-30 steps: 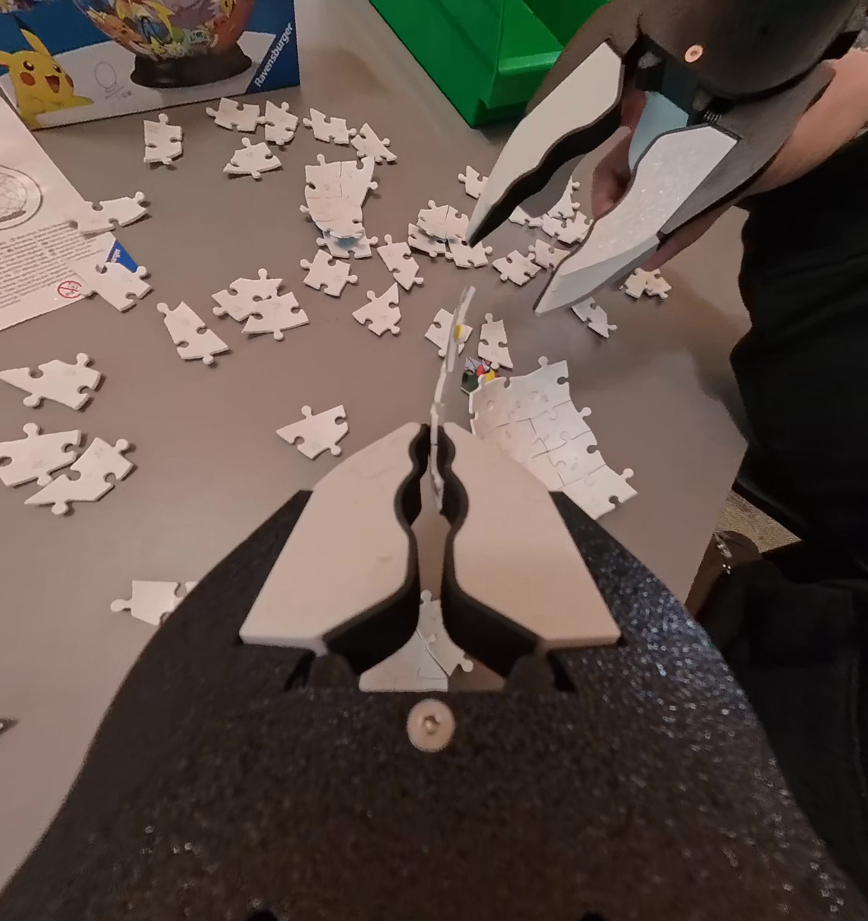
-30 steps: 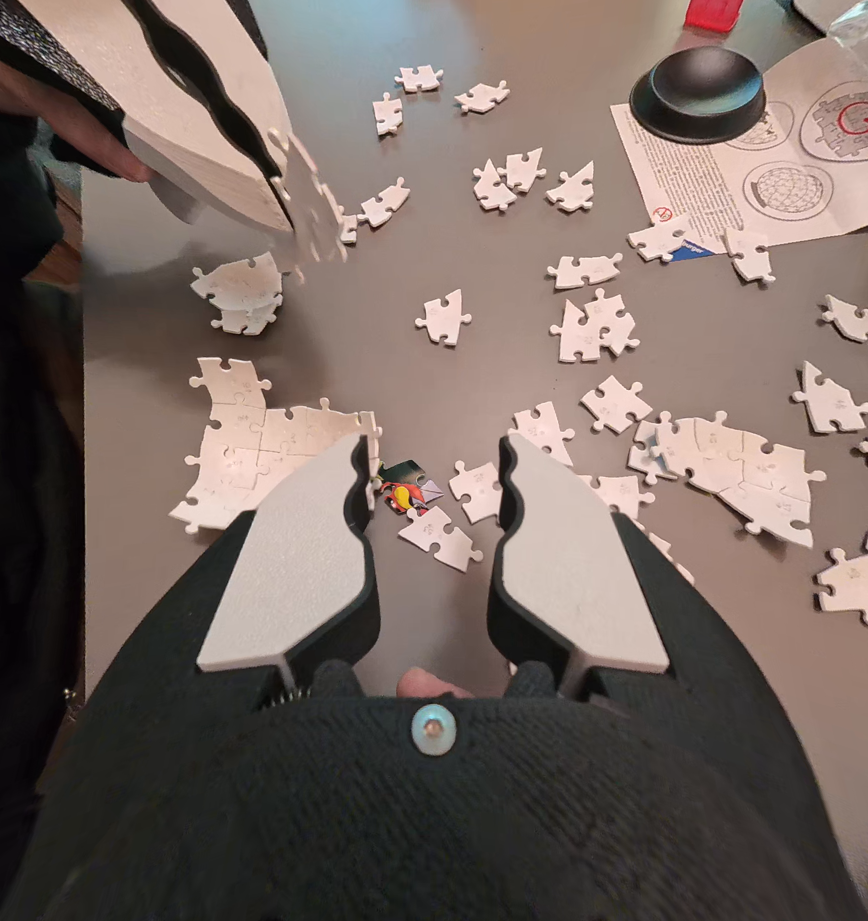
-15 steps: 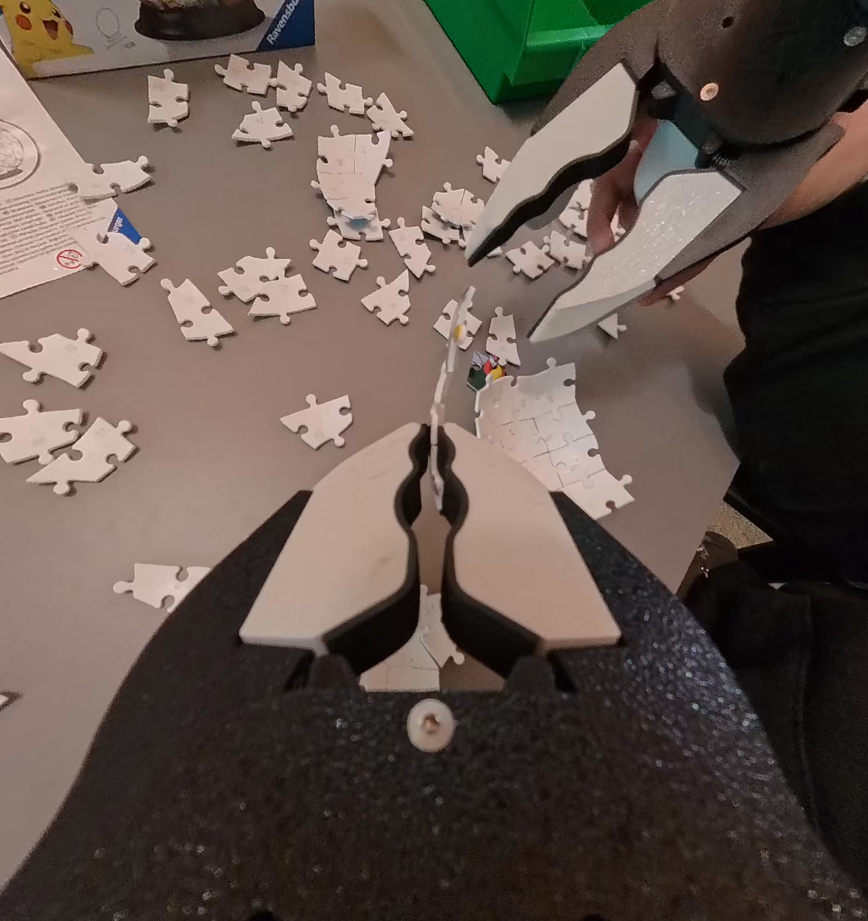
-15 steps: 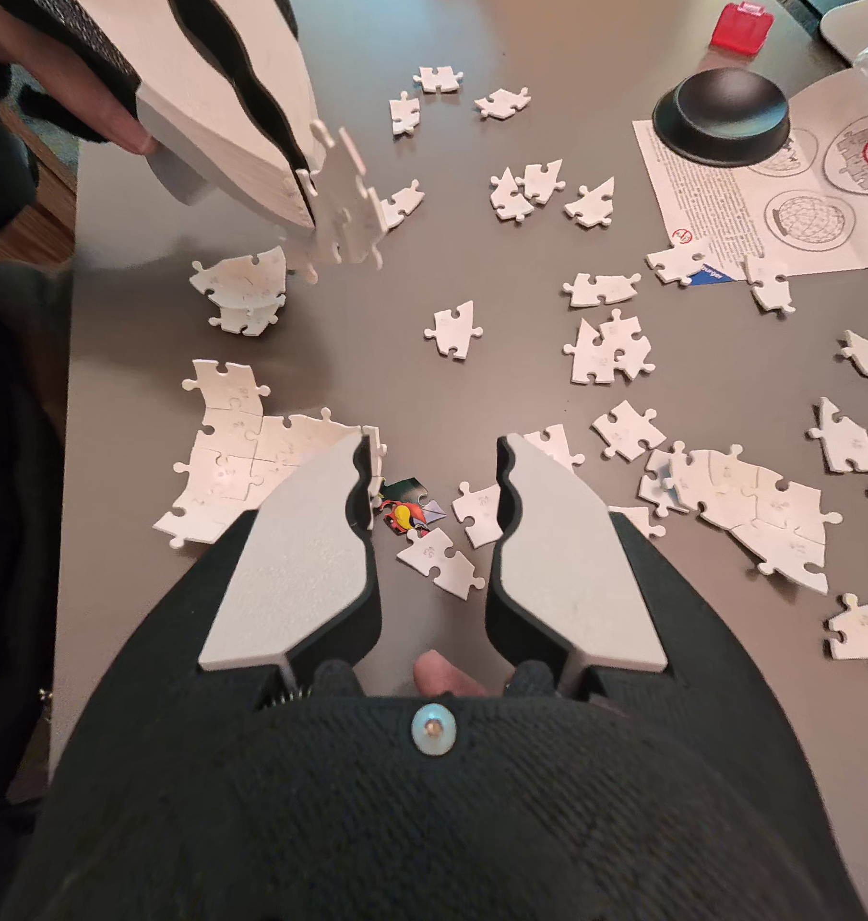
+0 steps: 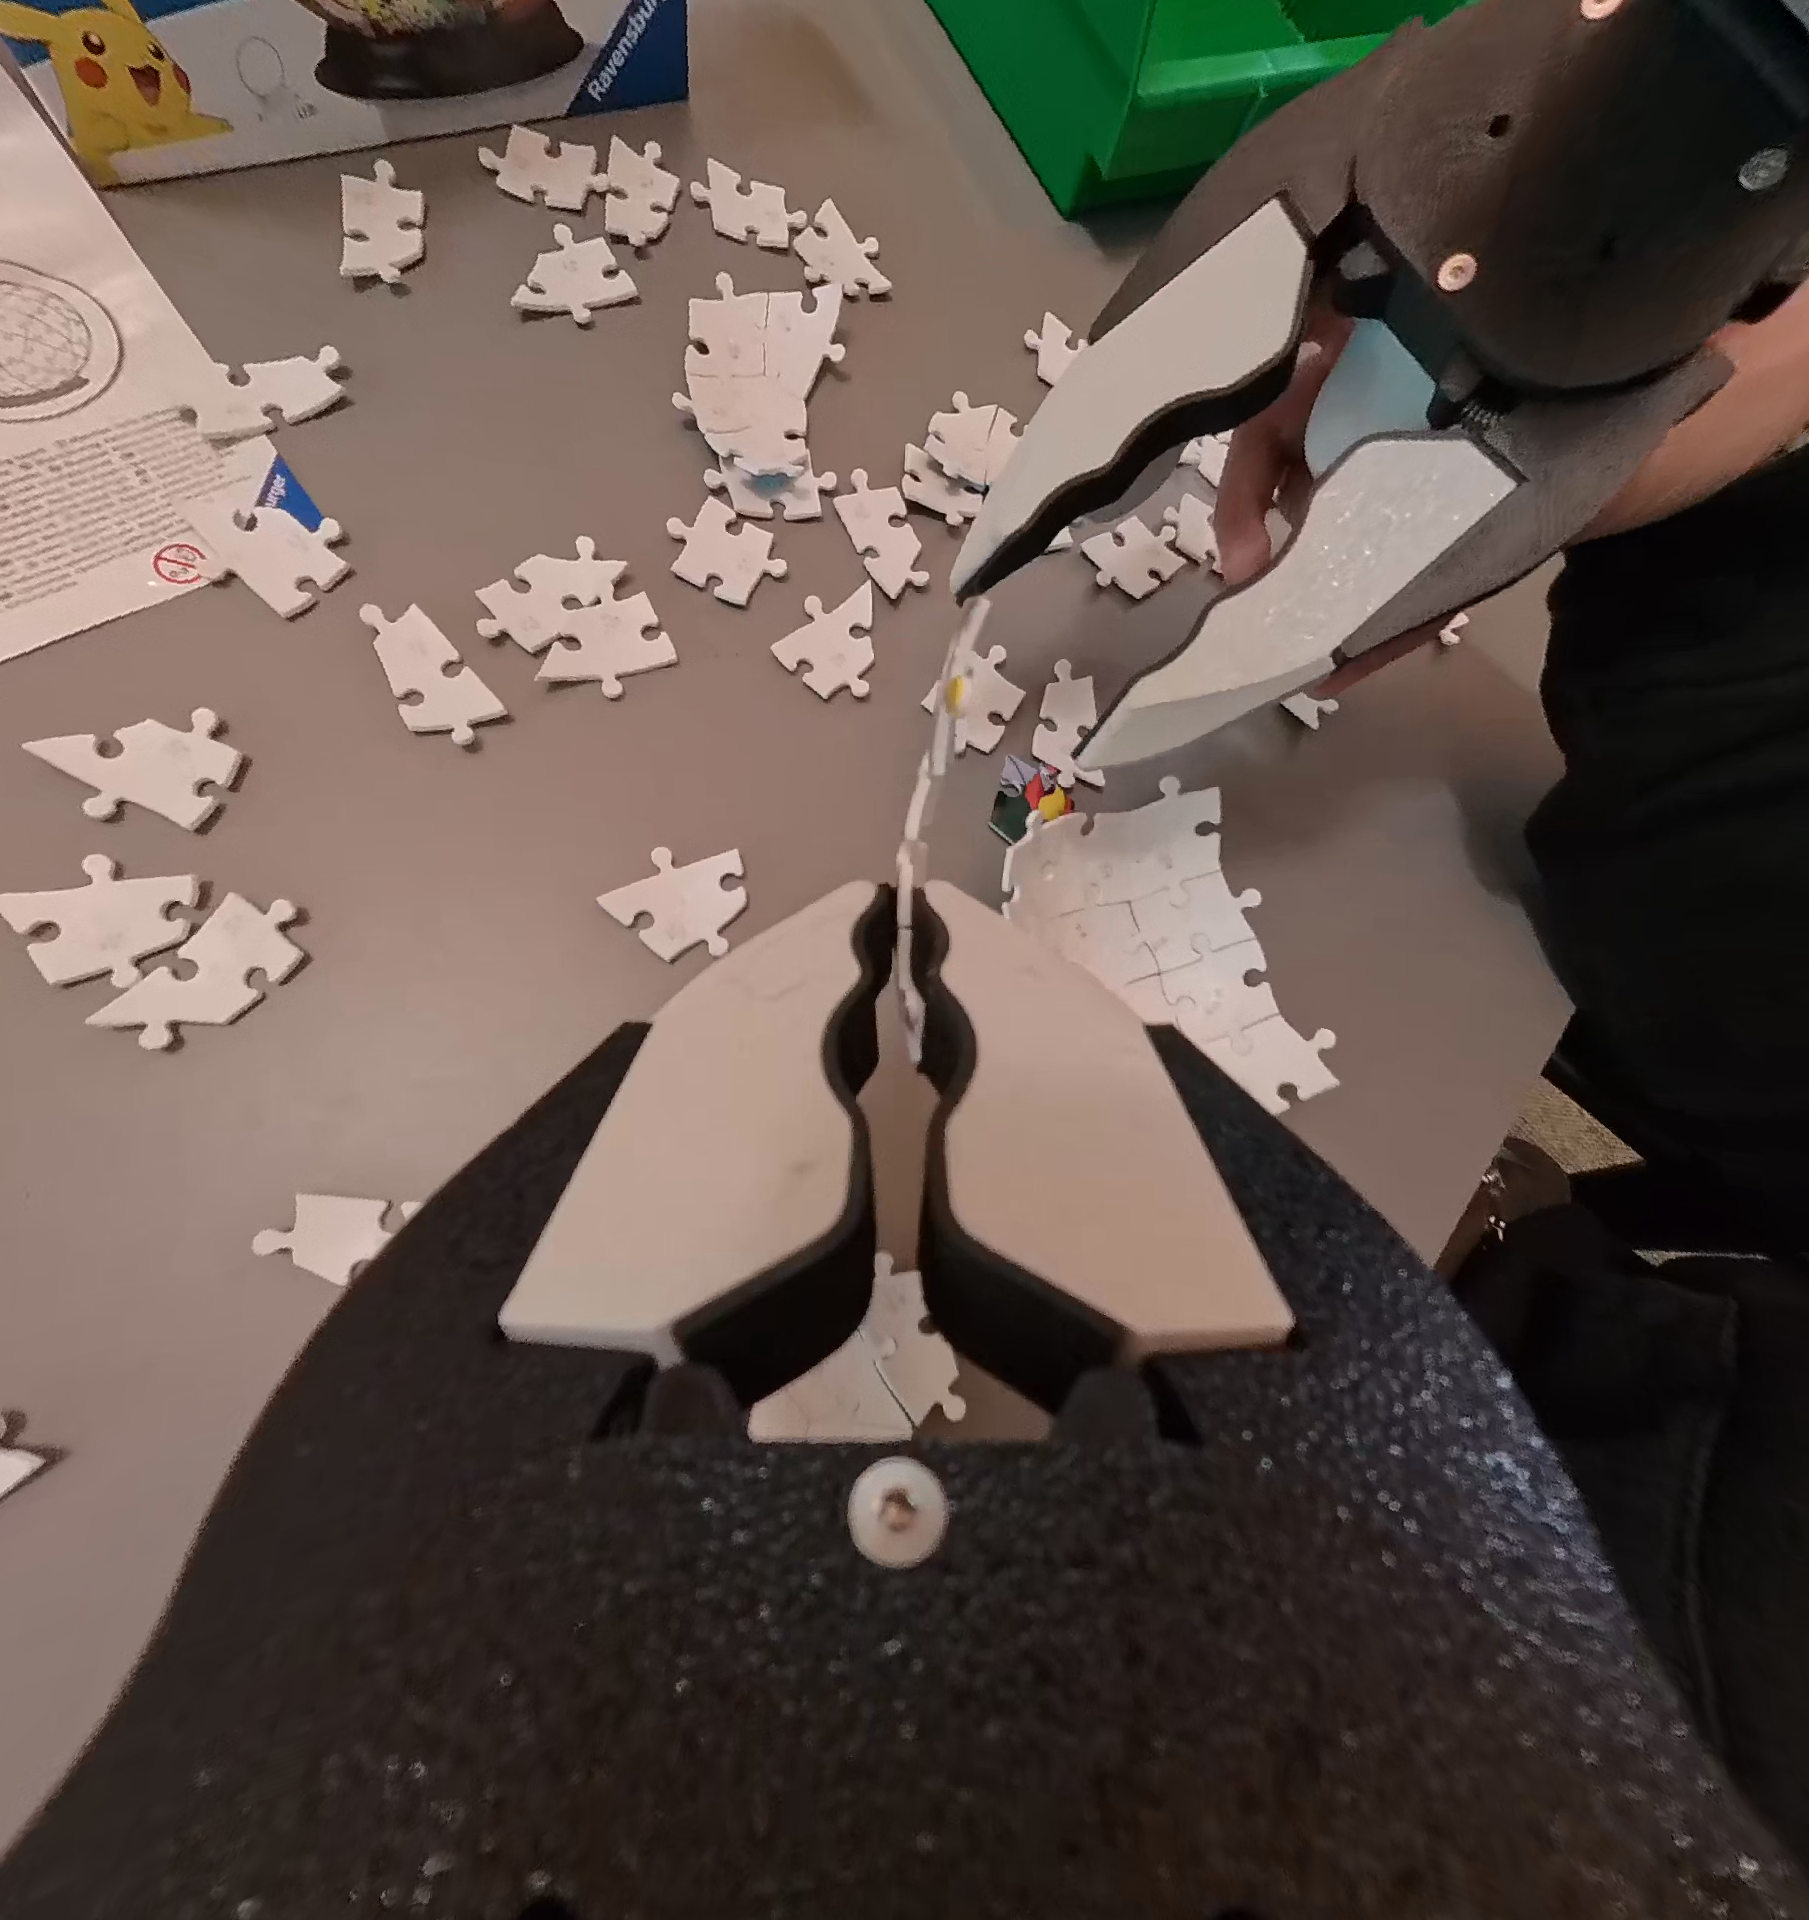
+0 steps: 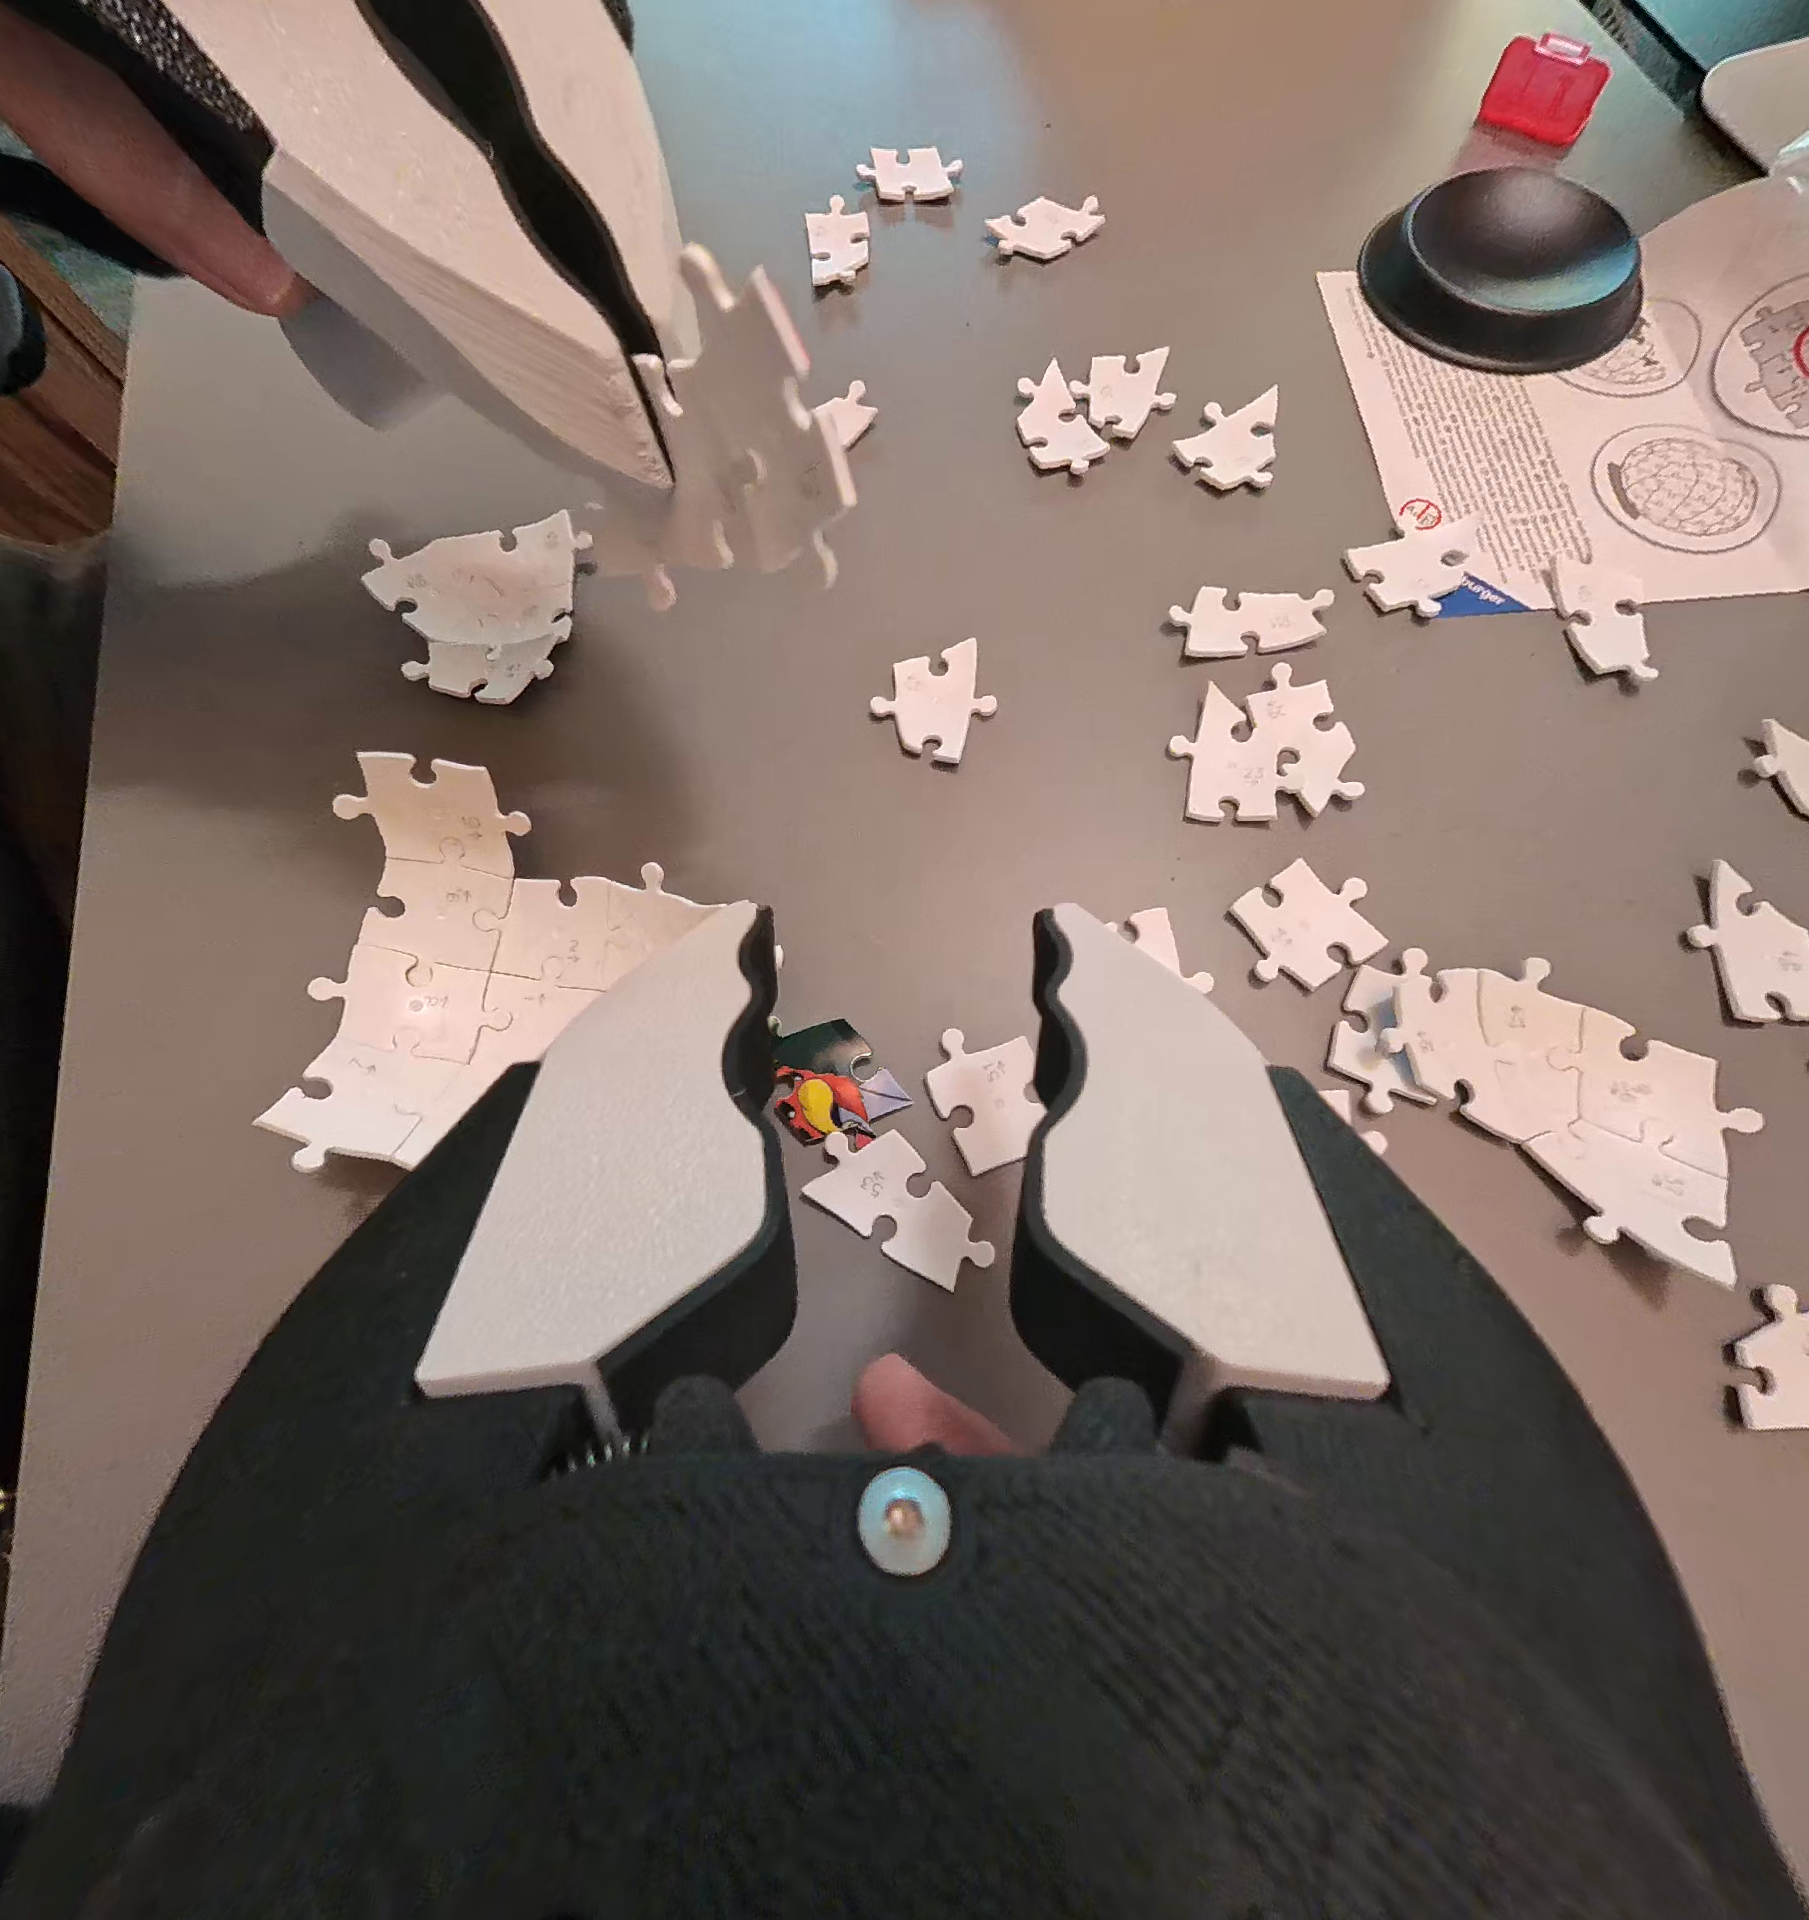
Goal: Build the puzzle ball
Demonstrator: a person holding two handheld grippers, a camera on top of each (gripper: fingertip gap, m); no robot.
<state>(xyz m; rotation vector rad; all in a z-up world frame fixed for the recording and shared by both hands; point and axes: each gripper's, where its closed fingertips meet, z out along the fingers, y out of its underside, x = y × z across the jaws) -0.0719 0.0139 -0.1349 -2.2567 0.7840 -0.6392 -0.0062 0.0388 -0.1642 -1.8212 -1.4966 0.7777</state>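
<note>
Left wrist view, left tongs point(image 5: 905, 914) clamping joined puzzle pieces point(image 5: 936, 748) edge-on, pointing forward

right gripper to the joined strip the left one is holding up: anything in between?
Nothing visible. The left gripper is shut on the joined strip, held off the table. The open right gripper faces it across bare air; loose pieces lie flat below that path.

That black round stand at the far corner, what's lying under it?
The black stand sits on a white instruction sheet printed with text and ball diagrams. The stand covers the sheet's corner, so whatever is printed there cannot be seen.
</note>
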